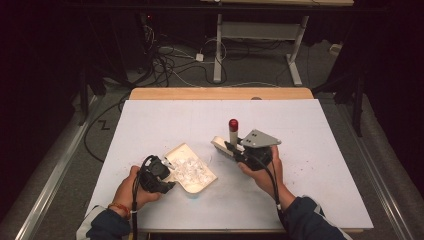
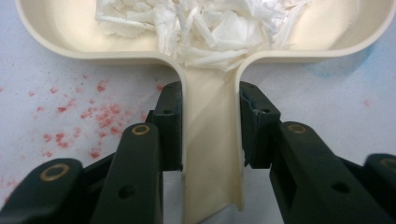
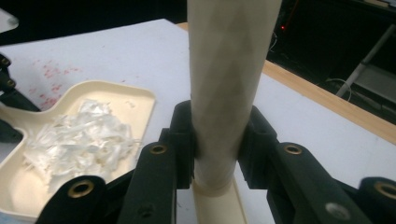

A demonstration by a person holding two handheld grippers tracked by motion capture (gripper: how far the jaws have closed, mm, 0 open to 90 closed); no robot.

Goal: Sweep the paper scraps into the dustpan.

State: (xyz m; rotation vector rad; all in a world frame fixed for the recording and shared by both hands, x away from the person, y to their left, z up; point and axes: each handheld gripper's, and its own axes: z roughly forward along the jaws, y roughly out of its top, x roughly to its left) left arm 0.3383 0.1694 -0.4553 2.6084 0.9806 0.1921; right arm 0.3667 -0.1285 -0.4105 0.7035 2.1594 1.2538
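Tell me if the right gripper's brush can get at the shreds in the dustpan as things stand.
Probably yes. The right gripper is shut on the brush, and the dustpan, held by its handle in the left gripper, lies close beside it. The shreds sit uncovered, with bare table between.

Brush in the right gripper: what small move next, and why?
Probably ease the brush toward the dustpan. The left gripper clamps the dustpan's handle, white shreds already lie inside, and the right gripper grips the brush handle, with the brush standing apart from the pan.
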